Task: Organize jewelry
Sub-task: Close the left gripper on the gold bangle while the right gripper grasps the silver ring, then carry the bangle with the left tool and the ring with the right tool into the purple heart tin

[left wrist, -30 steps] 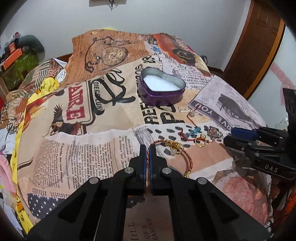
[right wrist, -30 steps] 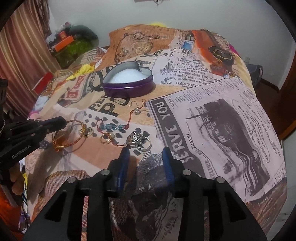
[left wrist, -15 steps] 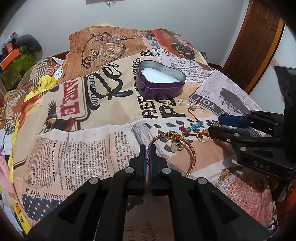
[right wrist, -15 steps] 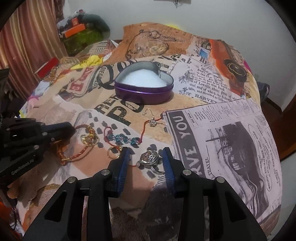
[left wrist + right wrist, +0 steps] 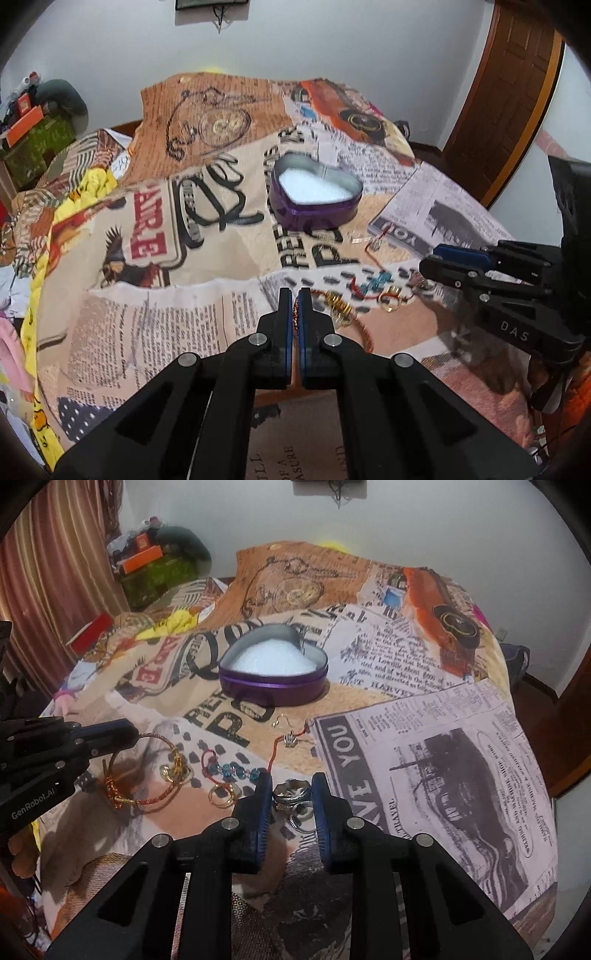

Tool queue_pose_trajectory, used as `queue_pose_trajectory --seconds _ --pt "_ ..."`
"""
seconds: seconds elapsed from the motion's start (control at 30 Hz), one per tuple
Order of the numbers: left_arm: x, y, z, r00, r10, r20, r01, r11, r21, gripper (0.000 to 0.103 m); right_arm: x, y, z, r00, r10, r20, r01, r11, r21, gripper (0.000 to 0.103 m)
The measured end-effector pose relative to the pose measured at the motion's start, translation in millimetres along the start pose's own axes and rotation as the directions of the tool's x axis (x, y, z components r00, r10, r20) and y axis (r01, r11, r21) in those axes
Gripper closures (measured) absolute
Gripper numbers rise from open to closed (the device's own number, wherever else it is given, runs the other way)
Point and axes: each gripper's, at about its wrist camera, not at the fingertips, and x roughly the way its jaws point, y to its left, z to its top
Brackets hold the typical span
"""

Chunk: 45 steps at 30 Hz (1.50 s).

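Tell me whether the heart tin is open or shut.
Open: the purple heart tin has no lid on, and its white padding shows inside.

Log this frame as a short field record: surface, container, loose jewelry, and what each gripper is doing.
surface: newspaper-print bedspread
container: purple heart tin, open, white lining, no jewelry in it
left gripper: shut on red-gold bangle
right gripper: jaws just closing, pads against silver ring
loose: blue bead bracelet, gold rings, earring

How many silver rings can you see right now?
2: one silver ring between the right gripper's just-closing jaws, the other on the bedspread just below; more may be hidden.
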Motion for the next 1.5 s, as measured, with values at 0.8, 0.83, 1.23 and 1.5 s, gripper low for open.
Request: queue_pose_trajectory --seconds 0.8,0.83,1.23,1.5 --pt "7 31 -5 0.994 0.011 -0.113 -0.019 0.997 -0.069 0.071 -31 -2 8 0.995 0.016 0.095 -0.02 0.999 0.042 0.083" --pt "10 32 -8 0.992 0.004 -0.125 -0.013 0.997 -0.072 0.071 -31 -2 7 0.995 0.016 0.095 -0.02 0.999 0.044 0.083" --pt "35 38 -26 0.989 -0.047 -0.139 0.029 0.991 -0.132 0.092 -31 2 5 0.996 0.023 0.087 -0.027 0.999 0.041 0.083" --pt "31 35 -18 0.992 0.041 -0.116 -0.05 0.996 -0.075 0.102 -31 3 8 0.995 0.024 0.093 -0.029 0.998 0.048 0.083"
